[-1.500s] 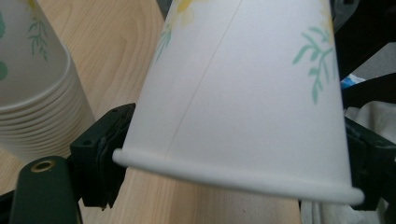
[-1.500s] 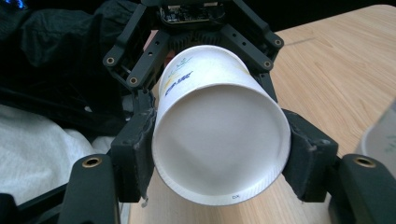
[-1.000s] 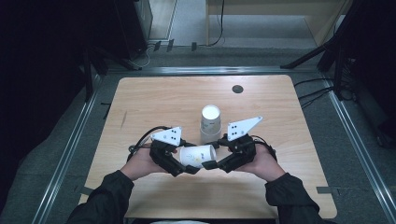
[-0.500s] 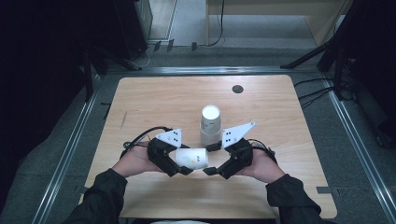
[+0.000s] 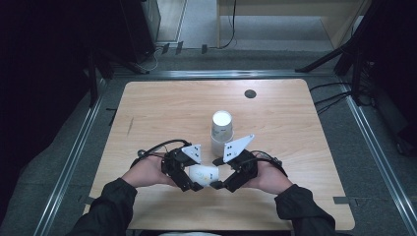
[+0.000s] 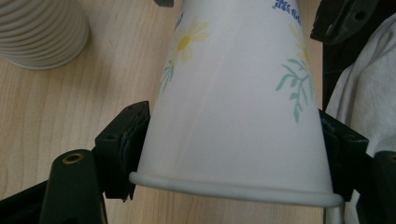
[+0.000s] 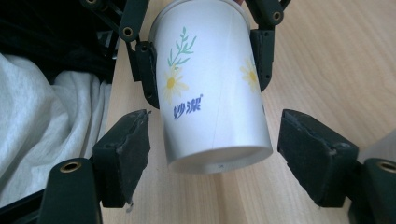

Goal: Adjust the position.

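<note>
A white paper cup (image 5: 204, 173) printed with daisies lies on its side between my two grippers, low over the wooden table (image 5: 162, 113). My left gripper (image 6: 233, 140) is shut on the cup (image 6: 233, 93) just above its rolled rim, with a pad pressed against each side. My right gripper (image 7: 219, 154) faces it from the other side. The cup's base end (image 7: 210, 93) sits between its fingers (image 7: 126, 149), which have just been closing, and a gap shows on each side. In the high view the left gripper (image 5: 191, 181) and right gripper (image 5: 220, 184) meet near the table's front edge.
A stack of upside-down white cups (image 5: 222, 129) stands just behind the grippers; its ribbed side (image 6: 42, 32) is in the left gripper view. A small dark round hole (image 5: 250, 93) sits at the table's far side. The person's light clothing (image 7: 42, 130) lies beyond the front edge.
Both hands have come a little lower and nearer the table's front edge with the cup between them. The stack of cups has stayed put.
</note>
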The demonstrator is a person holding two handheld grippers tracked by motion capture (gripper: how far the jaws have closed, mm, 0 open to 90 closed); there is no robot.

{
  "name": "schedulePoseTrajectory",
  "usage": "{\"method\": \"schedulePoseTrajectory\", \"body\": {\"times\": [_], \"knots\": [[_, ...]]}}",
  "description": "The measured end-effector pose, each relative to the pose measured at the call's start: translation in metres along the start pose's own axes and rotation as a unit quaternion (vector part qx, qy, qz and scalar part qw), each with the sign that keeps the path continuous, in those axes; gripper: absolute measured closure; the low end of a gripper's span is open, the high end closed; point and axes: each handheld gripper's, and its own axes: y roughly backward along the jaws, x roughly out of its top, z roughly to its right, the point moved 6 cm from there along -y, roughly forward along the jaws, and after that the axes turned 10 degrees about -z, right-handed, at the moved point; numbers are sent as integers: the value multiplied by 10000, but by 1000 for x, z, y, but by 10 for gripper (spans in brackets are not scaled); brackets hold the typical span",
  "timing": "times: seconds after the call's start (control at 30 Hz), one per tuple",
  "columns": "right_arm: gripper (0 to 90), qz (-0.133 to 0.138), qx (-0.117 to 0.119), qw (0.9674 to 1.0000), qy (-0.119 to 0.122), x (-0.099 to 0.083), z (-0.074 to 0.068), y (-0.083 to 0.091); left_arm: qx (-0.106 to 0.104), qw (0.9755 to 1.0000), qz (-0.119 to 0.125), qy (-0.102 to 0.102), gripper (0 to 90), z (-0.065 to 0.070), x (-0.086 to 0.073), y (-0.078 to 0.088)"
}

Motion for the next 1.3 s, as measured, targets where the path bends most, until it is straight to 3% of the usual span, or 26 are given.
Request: {"method": "schedulePoseTrajectory", "body": {"times": [0.17, 0.4, 0.7, 0.9, 1.07, 1.3], "knots": [[263, -204, 37, 9998, 46, -2, -1, -11, -159, 9998, -134, 29, 238, 4, 2, -5], [279, -503, 114, 9986, 141, -5, -5, -24, -127, 9994, -320, -75, 238, 7, 4, -11], [336, -554, 192, 9980, 235, -6, -7, -25, -147, 9993, -335, -112, 239, 8, 4, -13], [337, -516, 125, 9983, 255, -6, -6, -20, 17, 9998, -32, -179, 165, 5, 6, -6], [337, -295, 7, 9994, 194, -4, -1, -8, -3, 9995, 299, -40, 135, 2, 6, 3], [336, 171, -81, 9998, 42, -2, 5, 13, -70, 9958, 906, 93, 133, -4, 7, 20]]}}
